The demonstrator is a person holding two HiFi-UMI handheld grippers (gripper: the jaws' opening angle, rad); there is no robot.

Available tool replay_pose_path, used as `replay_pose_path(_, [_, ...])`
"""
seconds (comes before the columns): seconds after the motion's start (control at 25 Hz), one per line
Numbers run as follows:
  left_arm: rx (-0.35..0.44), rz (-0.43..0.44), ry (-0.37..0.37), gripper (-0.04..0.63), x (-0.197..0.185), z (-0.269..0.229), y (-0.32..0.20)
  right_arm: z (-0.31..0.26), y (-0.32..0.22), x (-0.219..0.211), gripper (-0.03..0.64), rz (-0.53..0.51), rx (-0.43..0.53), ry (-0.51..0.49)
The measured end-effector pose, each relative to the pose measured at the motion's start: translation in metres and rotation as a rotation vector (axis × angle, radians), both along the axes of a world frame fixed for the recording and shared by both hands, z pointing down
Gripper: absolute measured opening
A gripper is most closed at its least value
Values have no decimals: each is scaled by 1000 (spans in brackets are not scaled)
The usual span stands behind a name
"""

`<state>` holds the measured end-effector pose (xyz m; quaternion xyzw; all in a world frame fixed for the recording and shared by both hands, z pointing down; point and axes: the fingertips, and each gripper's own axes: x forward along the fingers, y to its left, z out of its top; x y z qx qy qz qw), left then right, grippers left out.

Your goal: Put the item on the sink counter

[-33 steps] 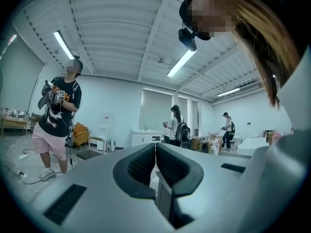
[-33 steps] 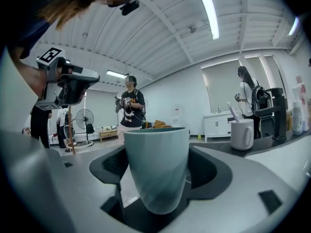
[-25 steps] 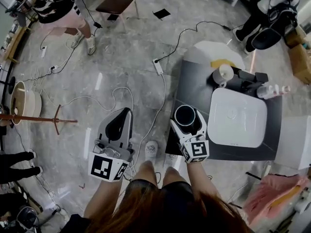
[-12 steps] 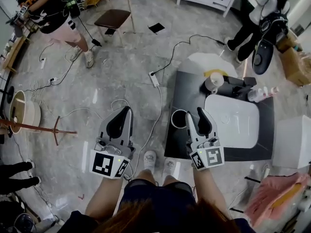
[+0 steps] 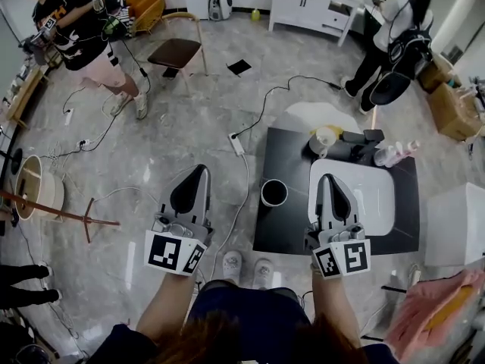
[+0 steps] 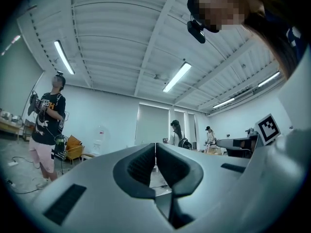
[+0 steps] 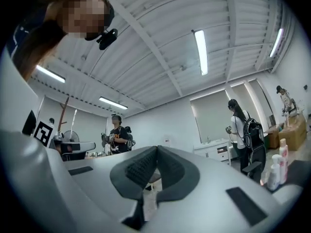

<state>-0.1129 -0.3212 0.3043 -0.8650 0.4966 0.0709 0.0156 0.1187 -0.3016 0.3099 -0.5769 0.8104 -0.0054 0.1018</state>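
A black cup with a pale rim [image 5: 273, 192] stands upright on the dark sink counter [image 5: 286, 217], near its left edge and left of the white basin [image 5: 362, 193]. My right gripper [image 5: 331, 182] is shut and empty, held above the basin's near left part, to the right of the cup and apart from it. My left gripper [image 5: 192, 179] is shut with nothing in it, over the floor left of the counter. Both gripper views look up at the ceiling and show the jaws [image 6: 155, 152] [image 7: 156, 154] meeting with nothing between them.
At the counter's back stand a pale roll [image 5: 322, 139], a black faucet block [image 5: 359, 144] and small bottles [image 5: 392, 155]. A white cable and power strip [image 5: 237, 144] lie on the floor. A chair [image 5: 176, 52], a white cabinet [image 5: 311, 4] and two standing people [image 5: 83, 32] [image 5: 390, 40] are farther off.
The right gripper let go of the cup, drew back to the right over the basin and closed empty. The cup stays on the counter. The head view has tilted upward.
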Motion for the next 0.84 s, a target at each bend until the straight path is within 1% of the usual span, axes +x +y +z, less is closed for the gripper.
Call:
replay_pose_path(0.28, [15, 21, 2, 23, 13, -17, 12, -18, 17, 9, 15, 17, 1, -14])
replay_pose_path(0.52, [22, 23, 2, 23, 19, -20, 23, -22, 33, 15, 15, 19, 5, -13])
replay_pose_path(0.84, [19, 38, 3, 23, 31, -15, 21, -17, 35, 19, 15, 10, -5, -16])
